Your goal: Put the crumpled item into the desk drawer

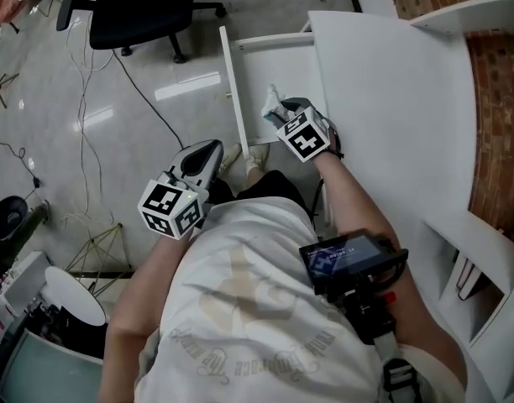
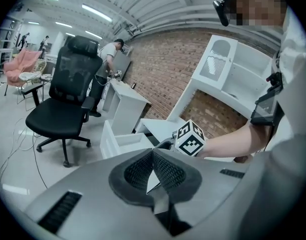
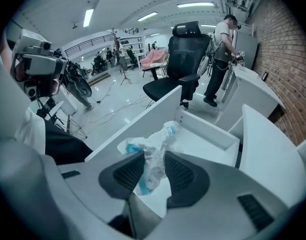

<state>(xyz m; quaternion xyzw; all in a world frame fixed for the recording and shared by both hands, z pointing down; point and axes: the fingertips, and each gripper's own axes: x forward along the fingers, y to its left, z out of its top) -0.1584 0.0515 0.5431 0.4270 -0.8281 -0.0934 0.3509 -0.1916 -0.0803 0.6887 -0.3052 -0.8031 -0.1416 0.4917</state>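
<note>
clear-and-blue crumpled plastic wrapper (image 3: pixel 168 131) hangs pinched in the right gripper (image 3: pixel 154 160) above the open white desk drawer (image 3: pixel 210 134) at twelve o'clock, best lowered well inside before release, the left gripper (image 2: pixel 153 156) pressed together, empty.

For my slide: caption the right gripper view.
Right gripper holds a crumpled clear-and-blue plastic wrapper over the open white desk drawer.

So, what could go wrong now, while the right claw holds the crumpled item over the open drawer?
1. The right claw grips the crumpled item seemingly close to the front panel, so releasing here might drop it on that edge or outside.
2. The item looks thin and light; it may cling to the claw instead of falling into the drawer.
</note>
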